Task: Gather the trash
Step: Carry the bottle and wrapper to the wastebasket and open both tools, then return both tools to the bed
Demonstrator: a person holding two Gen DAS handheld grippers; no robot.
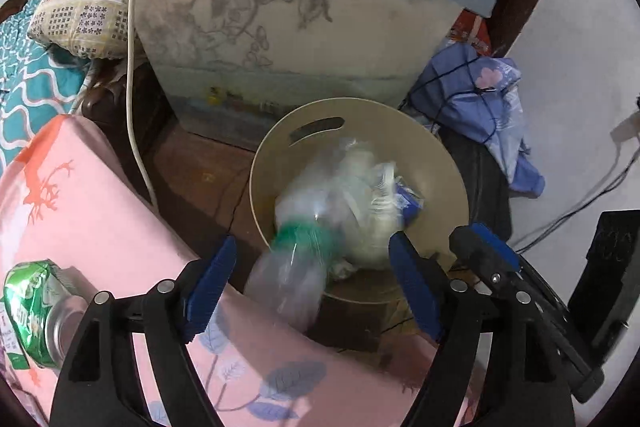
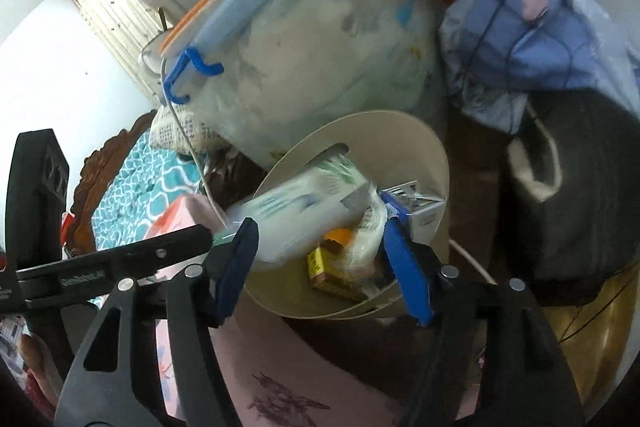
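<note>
A beige round bin [image 1: 440, 155] stands on the floor beside the bed, holding clear plastic bags and a blue packet. My left gripper [image 1: 312, 243] hangs over its near rim, open. A blurred clear bottle with a green label [image 1: 296, 267] lies loose between its blue fingers [image 1: 208, 287], tipped toward the bin. In the right wrist view my right gripper [image 2: 320, 215] is open above the bin [image 2: 420, 131], and a blurred white carton [image 2: 300, 211] sits over the rim between its fingers, with neither pad pressing on it. A crushed green can [image 1: 36, 311] rests on the pink bedding.
A large clear storage box with a blue handle [image 1: 300, 27] stands right behind the bin. A blue cloth bundle [image 1: 480, 95] and a black bag [image 2: 580, 187] crowd its right side. A white cable [image 1: 132, 67] hangs at the left. Pink bedding [image 1: 100, 207] fills the near left.
</note>
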